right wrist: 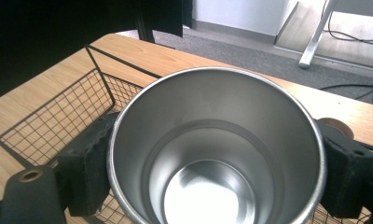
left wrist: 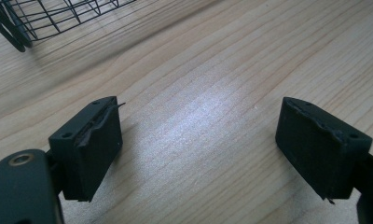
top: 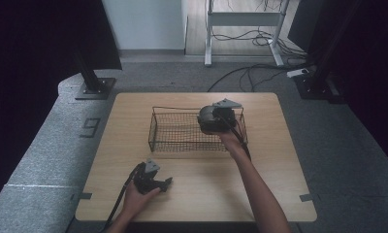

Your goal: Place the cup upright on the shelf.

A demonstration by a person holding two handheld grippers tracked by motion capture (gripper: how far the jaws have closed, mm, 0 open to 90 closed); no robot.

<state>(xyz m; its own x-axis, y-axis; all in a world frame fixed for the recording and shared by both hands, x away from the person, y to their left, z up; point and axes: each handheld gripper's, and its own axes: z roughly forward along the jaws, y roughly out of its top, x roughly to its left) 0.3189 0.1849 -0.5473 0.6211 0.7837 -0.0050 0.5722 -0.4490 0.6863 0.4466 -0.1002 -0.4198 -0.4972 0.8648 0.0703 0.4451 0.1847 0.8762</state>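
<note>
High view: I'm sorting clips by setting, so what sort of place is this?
Probably a lab or recording workspace, not a home: a bare wooden table on grey carpet, dark curtains at the sides, and loose cables on the floor behind.

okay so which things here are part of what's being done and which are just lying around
In use:
- right claw, shut on the steel cup
- wire basket under the cup
- left claw, open above the table

Lying about:
- floor cables
- desk frame

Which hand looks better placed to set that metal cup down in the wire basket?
The right. Its tongs already clamp the steel cup above the wire basket. The left tongs are open with nothing between them, low over the table in front of the basket.
</note>
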